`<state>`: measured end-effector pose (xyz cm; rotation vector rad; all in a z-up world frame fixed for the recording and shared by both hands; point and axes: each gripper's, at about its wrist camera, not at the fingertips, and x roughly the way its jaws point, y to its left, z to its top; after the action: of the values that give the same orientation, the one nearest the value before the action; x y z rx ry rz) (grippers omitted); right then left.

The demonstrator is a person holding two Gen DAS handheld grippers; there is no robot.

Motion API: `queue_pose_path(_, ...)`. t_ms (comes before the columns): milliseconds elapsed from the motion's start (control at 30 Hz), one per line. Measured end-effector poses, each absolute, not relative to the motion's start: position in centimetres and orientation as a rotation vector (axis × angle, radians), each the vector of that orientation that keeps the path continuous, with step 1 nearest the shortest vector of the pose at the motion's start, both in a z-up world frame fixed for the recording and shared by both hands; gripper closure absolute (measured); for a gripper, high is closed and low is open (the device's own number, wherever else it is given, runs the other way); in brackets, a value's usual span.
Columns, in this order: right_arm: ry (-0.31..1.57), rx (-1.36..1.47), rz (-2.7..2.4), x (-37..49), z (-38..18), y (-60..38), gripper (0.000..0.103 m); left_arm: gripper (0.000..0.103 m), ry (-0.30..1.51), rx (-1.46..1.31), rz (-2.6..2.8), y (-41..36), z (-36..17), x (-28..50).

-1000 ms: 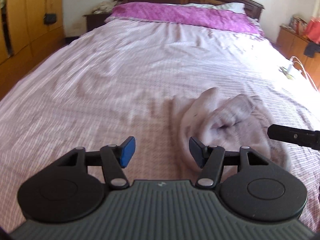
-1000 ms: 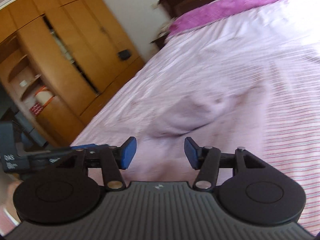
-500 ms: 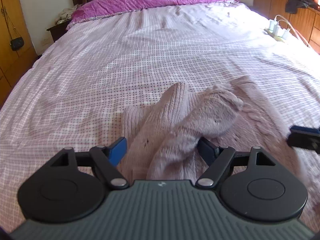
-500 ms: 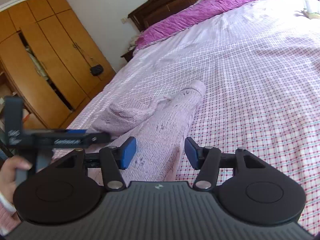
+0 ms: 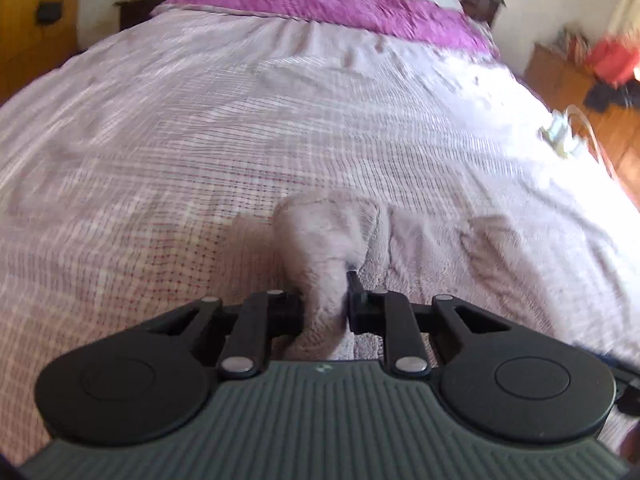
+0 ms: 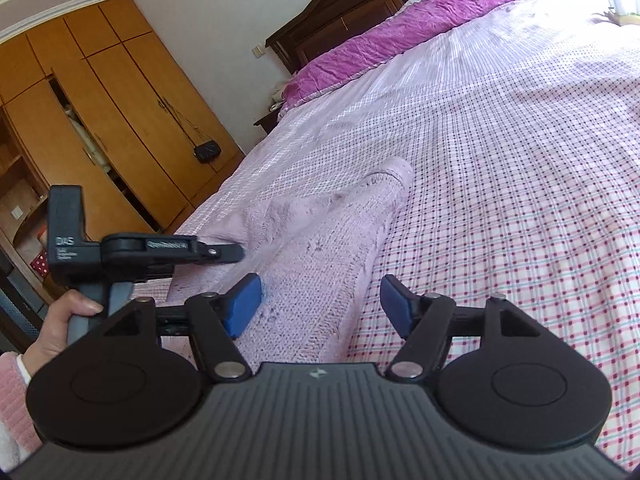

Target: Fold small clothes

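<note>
Half a second ago, left gripper (image 5: 325, 308) wide open over the pink sweater (image 6: 320, 248). Now squeezed tight on a fluffy bunch of it, at 6 o'clock in the left view. First grab done, so lifting or spreading looks like the next step.

Right gripper (image 6: 320, 306) spread wide, holding nothing, hovering over the sweater's near edge. Sweater lying crumpled on the checked bed (image 6: 520, 160), one long part reaching toward 12 o'clock. Hand (image 6: 60, 328) at 9 o'clock, gripping the left tool's handle.

Lots of open bed toward 12 and 3 o'clock. Wardrobe (image 6: 100, 120) well apart at 10 o'clock.
</note>
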<state>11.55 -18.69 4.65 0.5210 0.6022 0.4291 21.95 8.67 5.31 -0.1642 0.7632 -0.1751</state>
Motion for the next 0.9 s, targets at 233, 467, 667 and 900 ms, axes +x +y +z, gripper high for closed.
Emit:
queue_pose_path(233, 0.614, 0.512, 0.473, 10.8, 4.9, -17.8, 0.03, 0.081, 0.774, -0.222, -0.091, 12.8, 6.0, 19.6)
queue_pose_path(467, 0.624, 0.504, 0.49, 11.1, 4.6, -17.0, 0.03, 0.048, 0.787, -0.256, -0.065, 13.4, 5.8, 18.1)
queue_pose_path(667, 0.633, 0.517, 0.497, 11.5, 4.3, -16.9, 0.03, 0.034, 0.832, -0.193, -0.108, 12.2, 5.6, 15.3)
queue_pose_path(900, 0.683, 0.5, 0.541, 11.6, 3.9, -16.1, 0.03, 0.015, 0.821, -0.155, -0.018, 13.4, 3.7, 12.8)
